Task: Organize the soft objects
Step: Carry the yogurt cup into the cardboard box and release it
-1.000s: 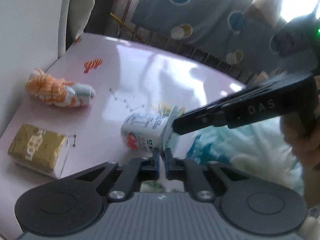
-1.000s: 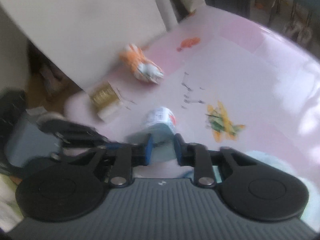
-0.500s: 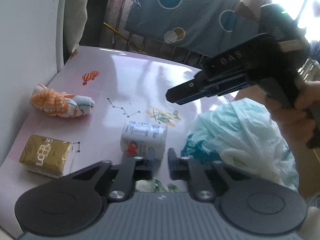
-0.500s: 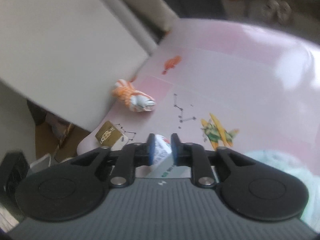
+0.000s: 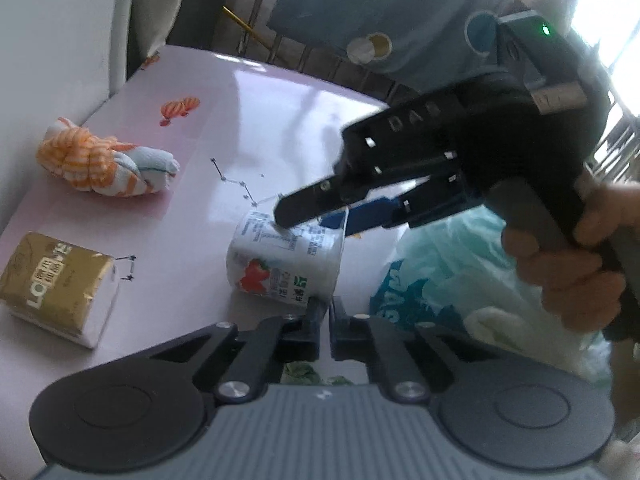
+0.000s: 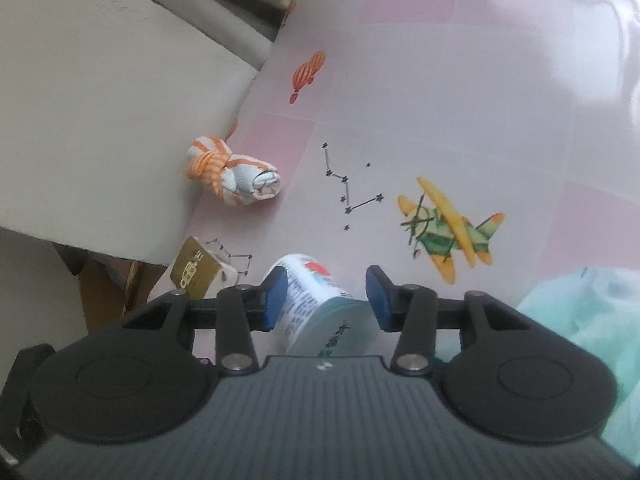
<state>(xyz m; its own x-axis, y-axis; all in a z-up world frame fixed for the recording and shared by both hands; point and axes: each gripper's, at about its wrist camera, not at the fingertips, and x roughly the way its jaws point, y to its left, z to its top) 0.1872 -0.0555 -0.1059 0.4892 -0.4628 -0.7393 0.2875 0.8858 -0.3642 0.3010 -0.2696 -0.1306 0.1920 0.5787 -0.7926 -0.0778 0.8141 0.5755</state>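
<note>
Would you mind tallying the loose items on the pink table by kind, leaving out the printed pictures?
Rolled orange-striped cloth: 1
Gold tissue pack: 1
Yogurt cup, lying on its side: 1
Light green plastic bag: 1
Total: 4

We see a pale pink counter (image 6: 420,92) printed with a yellow-green airplane (image 6: 450,228) ahead and right of the right gripper, a star constellation (image 6: 348,188) straight ahead, and orange balloons (image 6: 308,72) farther off to the left.
</note>
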